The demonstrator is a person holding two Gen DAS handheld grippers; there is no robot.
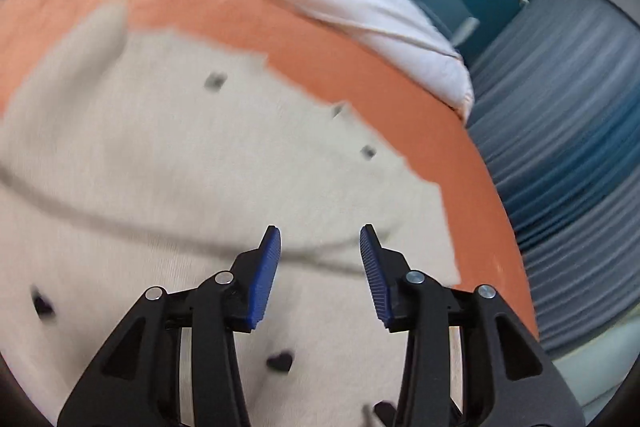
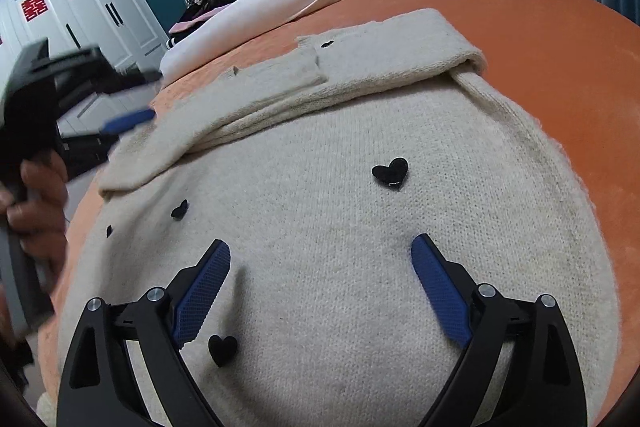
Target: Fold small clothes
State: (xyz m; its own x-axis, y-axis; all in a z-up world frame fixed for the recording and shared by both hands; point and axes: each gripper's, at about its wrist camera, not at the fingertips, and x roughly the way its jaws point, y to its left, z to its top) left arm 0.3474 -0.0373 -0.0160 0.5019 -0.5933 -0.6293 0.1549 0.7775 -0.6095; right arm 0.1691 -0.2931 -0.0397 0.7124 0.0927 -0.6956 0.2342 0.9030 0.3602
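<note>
At the left of the right wrist view, a hand (image 2: 36,195) carries the left claw (image 2: 128,121), blurred beside the sweater's folded sleeve (image 2: 256,107); its own camera shows its jaws partly apart with nothing between them. The cream knit sweater (image 2: 328,227) with black hearts (image 2: 390,171) lies flat on the bed's orange sheet (image 2: 540,39). The right claw (image 2: 320,247) hovers over its body, spread wide, gripping nothing.

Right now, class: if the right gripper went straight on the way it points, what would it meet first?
Most likely the cream knitted sweater spread on the orange bedsheet. The right gripper tilts down over it, jaws open and empty, towards the black heart patch; depth is unclear.
</note>
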